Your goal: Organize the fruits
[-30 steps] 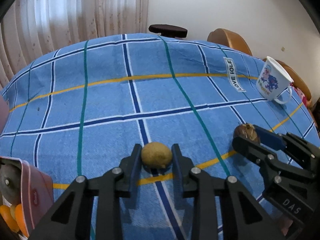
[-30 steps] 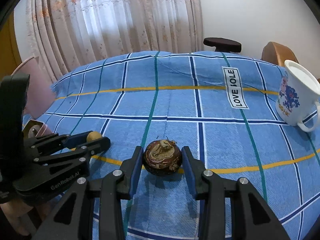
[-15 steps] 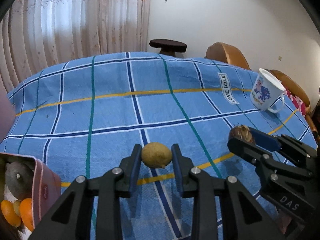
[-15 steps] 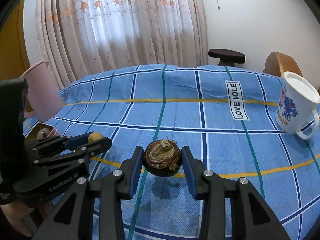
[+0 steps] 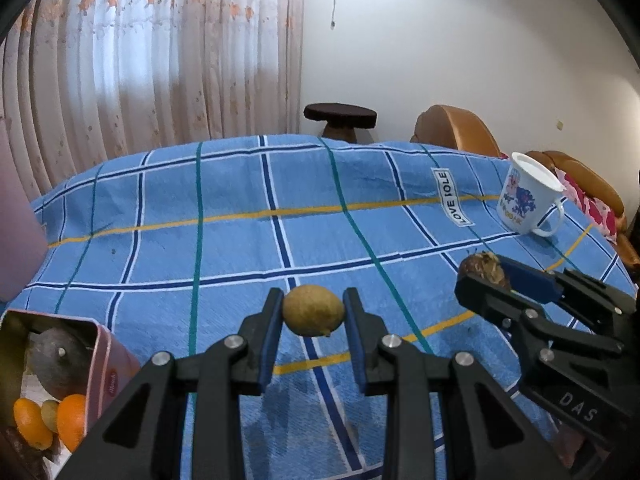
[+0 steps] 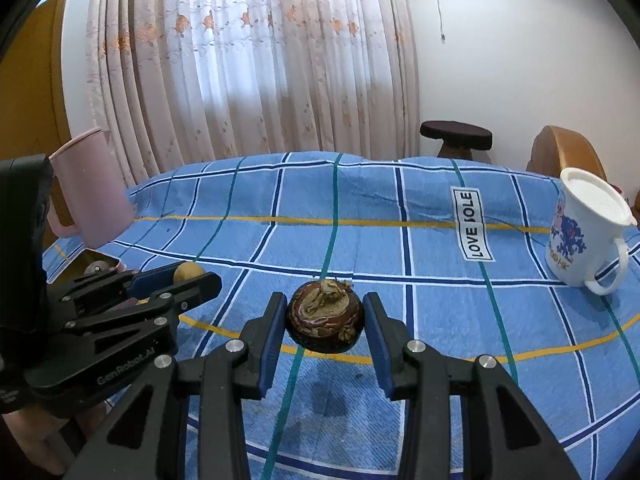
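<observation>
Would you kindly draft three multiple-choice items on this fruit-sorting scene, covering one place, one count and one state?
1. Where does the white mug stand?
A. on the blue checked cloth
B. inside the pink tin
C. on the stool

2. How many orange fruits show in the pink tin?
A. none
B. two
C. five

3. What is the left tool doing?
A. open over bare cloth
B. shut on the yellow-green fruit
C. shut on the mug's handle

Answers:
1 A: the mug sits on the cloth at the right.
2 B: two orange fruits lie in the tin's corner.
3 B: both pads press the fruit's sides, its shadow lying below on the cloth.
</observation>
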Demonstrator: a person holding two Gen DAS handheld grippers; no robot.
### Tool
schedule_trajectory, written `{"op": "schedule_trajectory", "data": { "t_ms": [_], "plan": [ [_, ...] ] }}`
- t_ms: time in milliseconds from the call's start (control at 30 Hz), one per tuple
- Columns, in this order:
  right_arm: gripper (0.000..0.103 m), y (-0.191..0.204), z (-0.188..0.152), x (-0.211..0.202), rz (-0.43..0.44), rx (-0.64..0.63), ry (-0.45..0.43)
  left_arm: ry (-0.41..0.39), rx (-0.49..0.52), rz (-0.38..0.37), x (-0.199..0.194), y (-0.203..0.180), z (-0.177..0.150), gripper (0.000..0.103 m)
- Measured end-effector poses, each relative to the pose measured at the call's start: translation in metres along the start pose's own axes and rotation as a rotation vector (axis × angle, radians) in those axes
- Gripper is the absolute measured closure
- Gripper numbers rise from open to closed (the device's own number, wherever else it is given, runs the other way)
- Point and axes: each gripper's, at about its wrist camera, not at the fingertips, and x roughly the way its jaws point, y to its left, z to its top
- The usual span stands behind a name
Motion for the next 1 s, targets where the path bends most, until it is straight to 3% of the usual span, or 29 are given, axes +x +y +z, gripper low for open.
{"op": "schedule_trajectory", "data": {
  "t_ms": [1000],
  "plan": [
    [0.062,0.013,-0.004,-0.033,-0.028,-0.072,-0.174,-0.130,0.001,0.056,-0.032,-0.002,-0.009,0.072]
  ]
}}
